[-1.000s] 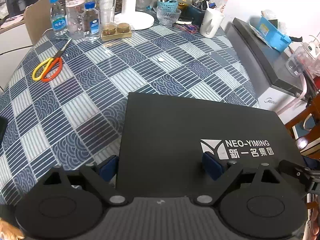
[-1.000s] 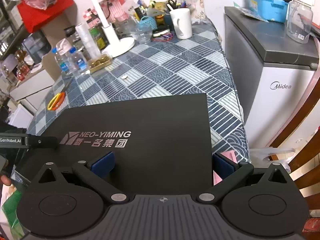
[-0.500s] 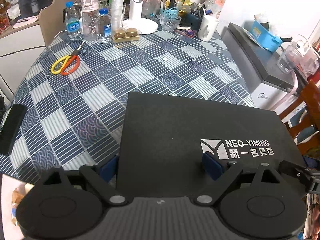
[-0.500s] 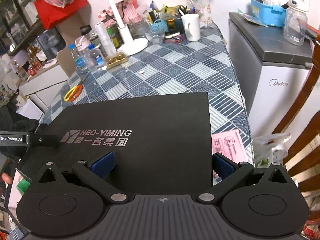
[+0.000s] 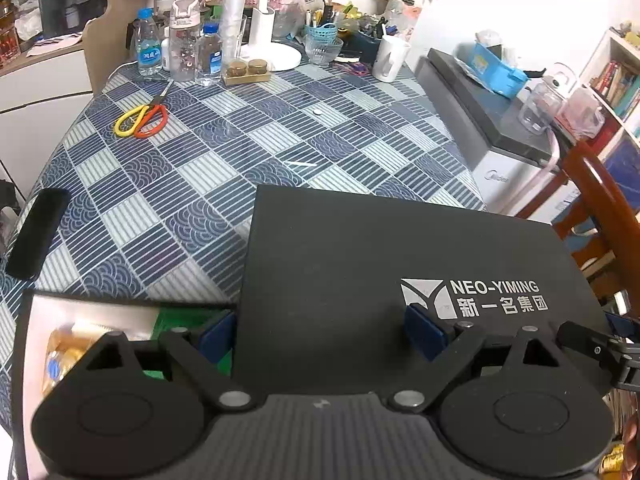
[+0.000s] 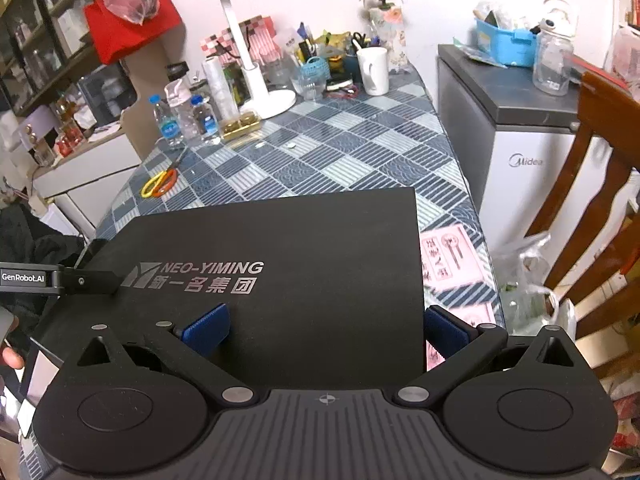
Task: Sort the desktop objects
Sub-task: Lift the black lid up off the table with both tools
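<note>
A flat black lid (image 5: 360,264) printed NEO-YIMING hangs above the near end of the checked table (image 5: 240,140). My left gripper (image 5: 320,336) is shut on its left part; one blue pad sits at the lid's left edge and the other by the logo. My right gripper (image 6: 326,332) is shut on the right part of the same lid (image 6: 300,240). Under the lid's left side an open box (image 5: 92,312) shows a blurred amber bottle (image 5: 64,352) and something green (image 5: 180,316). Yellow and orange scissors (image 5: 140,120) lie far left.
A black phone (image 5: 38,232) lies at the table's left edge. Water bottles (image 5: 180,52), a lamp base (image 5: 280,56), a white mug (image 5: 390,58) and clutter line the far end. A small fridge (image 6: 528,140) and wooden chair (image 6: 592,184) stand right. Pink papers (image 6: 448,256) lie under the lid's right edge.
Both grippers have risen with the lid, so the table looks smaller and farther. The open box with the bottle and green item has come into view under the lid's left side.
</note>
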Available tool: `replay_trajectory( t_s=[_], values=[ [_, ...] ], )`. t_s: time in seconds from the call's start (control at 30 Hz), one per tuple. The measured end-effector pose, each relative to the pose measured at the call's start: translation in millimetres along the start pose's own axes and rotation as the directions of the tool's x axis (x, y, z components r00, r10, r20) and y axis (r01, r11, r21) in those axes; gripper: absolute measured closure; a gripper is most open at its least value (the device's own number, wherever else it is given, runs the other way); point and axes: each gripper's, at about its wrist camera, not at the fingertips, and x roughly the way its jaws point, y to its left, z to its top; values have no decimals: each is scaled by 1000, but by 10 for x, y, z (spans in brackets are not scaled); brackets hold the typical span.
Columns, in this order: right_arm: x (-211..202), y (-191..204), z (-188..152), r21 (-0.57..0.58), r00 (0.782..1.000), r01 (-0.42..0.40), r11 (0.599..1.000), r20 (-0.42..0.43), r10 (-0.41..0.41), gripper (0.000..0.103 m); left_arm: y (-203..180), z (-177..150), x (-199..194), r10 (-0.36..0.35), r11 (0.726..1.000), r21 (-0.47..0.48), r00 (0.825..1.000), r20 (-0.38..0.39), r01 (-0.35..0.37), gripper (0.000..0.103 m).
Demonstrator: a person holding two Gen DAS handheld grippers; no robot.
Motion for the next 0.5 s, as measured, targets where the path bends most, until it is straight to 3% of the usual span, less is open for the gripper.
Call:
replay_trajectory(
  t_s=[0.5],
  values=[
    [-702, 352, -708, -27, 999, 7, 1000, 46, -5, 0, 158, -779, -641, -20, 1000, 4, 998, 51, 20, 0]
  ],
)
